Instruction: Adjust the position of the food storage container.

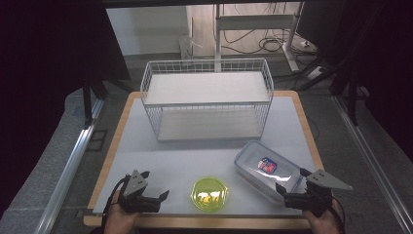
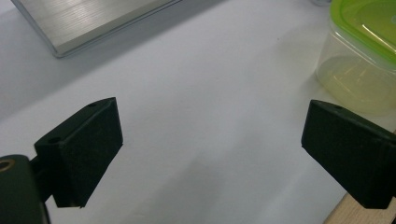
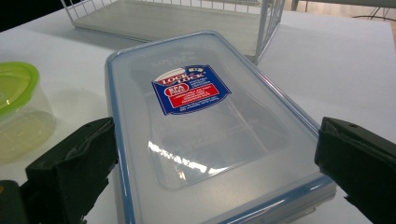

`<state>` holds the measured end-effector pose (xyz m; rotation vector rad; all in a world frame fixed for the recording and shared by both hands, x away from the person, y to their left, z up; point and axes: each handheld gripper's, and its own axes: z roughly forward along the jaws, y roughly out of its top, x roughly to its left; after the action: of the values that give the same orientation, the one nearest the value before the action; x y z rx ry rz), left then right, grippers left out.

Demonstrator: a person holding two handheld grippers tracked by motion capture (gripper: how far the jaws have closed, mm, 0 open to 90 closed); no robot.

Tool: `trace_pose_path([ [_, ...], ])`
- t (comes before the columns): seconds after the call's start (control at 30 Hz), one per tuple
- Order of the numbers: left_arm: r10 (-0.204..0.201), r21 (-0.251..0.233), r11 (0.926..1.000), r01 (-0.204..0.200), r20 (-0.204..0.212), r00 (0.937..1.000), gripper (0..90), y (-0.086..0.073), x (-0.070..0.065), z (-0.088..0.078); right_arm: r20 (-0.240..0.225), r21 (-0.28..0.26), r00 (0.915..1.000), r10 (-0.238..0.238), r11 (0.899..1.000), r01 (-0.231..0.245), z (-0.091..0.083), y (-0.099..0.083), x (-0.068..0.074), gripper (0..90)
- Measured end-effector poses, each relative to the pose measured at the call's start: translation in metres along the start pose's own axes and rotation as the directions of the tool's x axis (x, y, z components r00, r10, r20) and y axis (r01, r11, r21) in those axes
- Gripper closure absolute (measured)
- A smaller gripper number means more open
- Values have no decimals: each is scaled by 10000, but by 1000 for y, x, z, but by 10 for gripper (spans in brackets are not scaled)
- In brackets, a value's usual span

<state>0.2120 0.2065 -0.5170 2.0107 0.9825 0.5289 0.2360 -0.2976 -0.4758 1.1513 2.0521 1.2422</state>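
A clear rectangular container with a blue-rimmed lid and a red and blue label [image 1: 267, 168] [image 3: 205, 126] lies at the table's front right. My right gripper [image 1: 292, 187] [image 3: 215, 163] is open, its jaws on either side of the container's near end. A small round tub with a green lid [image 1: 210, 193] [image 2: 362, 56] [image 3: 14, 107] sits at the front middle. My left gripper [image 1: 158, 197] [image 2: 210, 154] rests open at the front left over bare table, with the green tub just beyond its right jaw.
A white wire basket rack with two shelves [image 1: 207, 100] [image 3: 187, 18] stands at the back middle of the white table [image 1: 146, 146]. The table's wooden edge [image 1: 195, 223] runs along the front. Desk legs and cables [image 1: 263, 34] lie on the floor behind.
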Motion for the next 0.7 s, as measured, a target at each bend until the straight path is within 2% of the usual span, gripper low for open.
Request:
trace_pose_path([
  [0.2,106,-52,9999,-107,-124,9999,56,0,-1,0,322,3,9993,175,9998,-175,1,-1,-1,0],
  [0.33,119,-96,9999,-119,-36,9999,68,1,-1,-1,183,53,9994,288,9996,-289,1,-2,-2,0],
  [0.5,163,143,9998,-163,48,9999,71,1,-3,1,17,205,9995,324,9993,-324,0,-2,-2,0],
  [0.57,85,205,9998,-87,101,9999,69,2,-3,0,-56,253,9992,398,9989,-397,0,-3,-3,0],
  [0.67,-341,337,9989,329,345,9988,62,3,0,-1,27,140,9991,415,9990,-415,-2,-1,-2,6],
  [0.7,-341,337,9989,329,345,9988,58,3,0,-1,27,140,9991,415,9990,-415,-2,-1,-2,6],
])
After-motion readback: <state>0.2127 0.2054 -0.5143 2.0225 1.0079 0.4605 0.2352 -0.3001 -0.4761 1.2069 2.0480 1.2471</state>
